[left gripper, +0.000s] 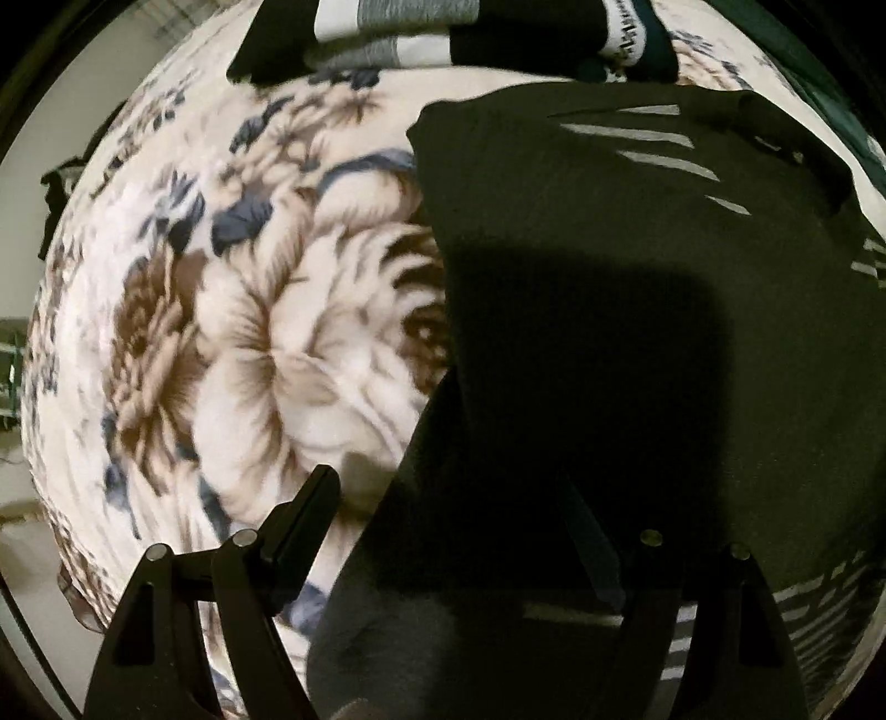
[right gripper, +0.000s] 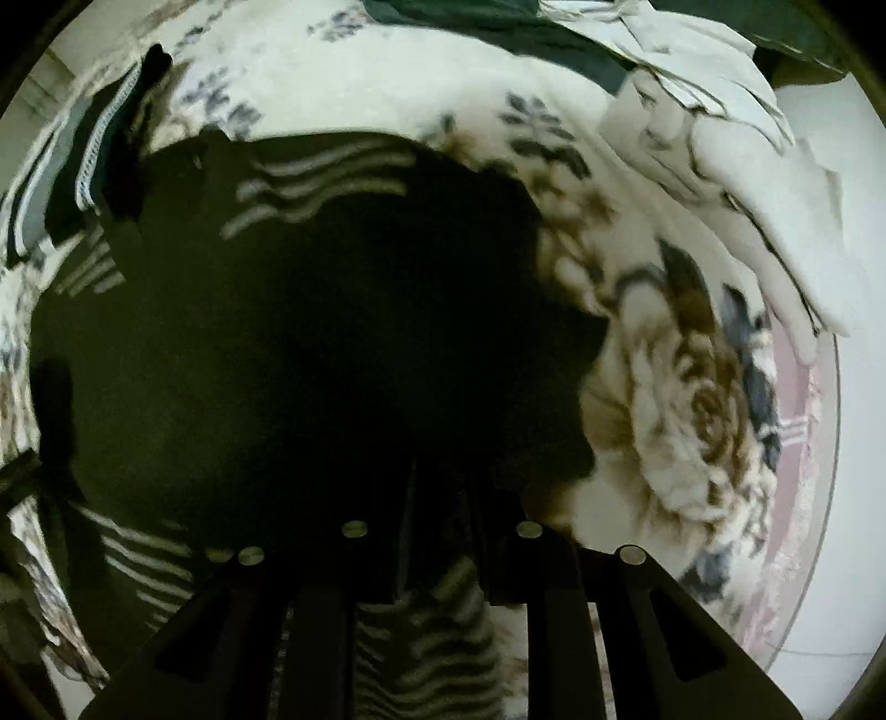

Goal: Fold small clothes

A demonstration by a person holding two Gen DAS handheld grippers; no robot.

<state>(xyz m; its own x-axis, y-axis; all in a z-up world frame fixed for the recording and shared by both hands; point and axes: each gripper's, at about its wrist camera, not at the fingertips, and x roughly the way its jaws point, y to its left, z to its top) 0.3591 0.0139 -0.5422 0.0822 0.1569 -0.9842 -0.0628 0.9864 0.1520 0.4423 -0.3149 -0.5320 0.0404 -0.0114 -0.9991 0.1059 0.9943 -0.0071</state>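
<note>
Black shirt point(left gripper: 637, 310) with pale stripes lies spread on flowery blanket point(left gripper: 249, 332); left claw point(left gripper: 459, 531) points down over shirt's edge, fingers wide apart, nothing between them; one finger over blanket, other over black cloth; right claw point(right gripper: 443, 498) points down too, fingers close together, pinching fold of black shirt point(right gripper: 277, 343); folded clothes pile point(left gripper: 421, 33) at far side; white clothes point(right gripper: 736, 183) lie beside shirt.
</note>
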